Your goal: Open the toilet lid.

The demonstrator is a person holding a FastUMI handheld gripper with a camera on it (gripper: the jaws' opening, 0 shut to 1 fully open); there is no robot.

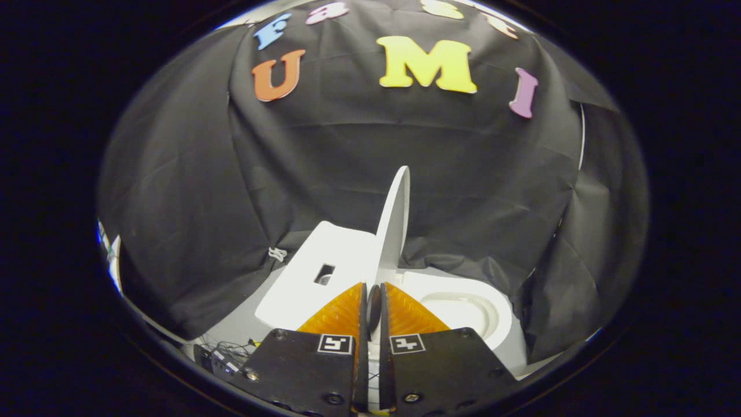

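Note:
A white toilet stands side-on ahead of me, its tank [324, 260] to the left and its bowl with the seat [463, 307] to the right. The toilet lid [395, 226] is raised upright and shows edge-on, rising from just beyond my fingertips and leaning slightly toward the tank. My gripper [373, 301] is closed to a narrow gap, with the lid's lower side rim running down between the two fingers, which press on it from either side.
Black cloth walls close in behind the toilet and on both sides. A tangle of cables and a small device [223, 358] lie on the floor left of the tank. Pale floor shows around the toilet's base.

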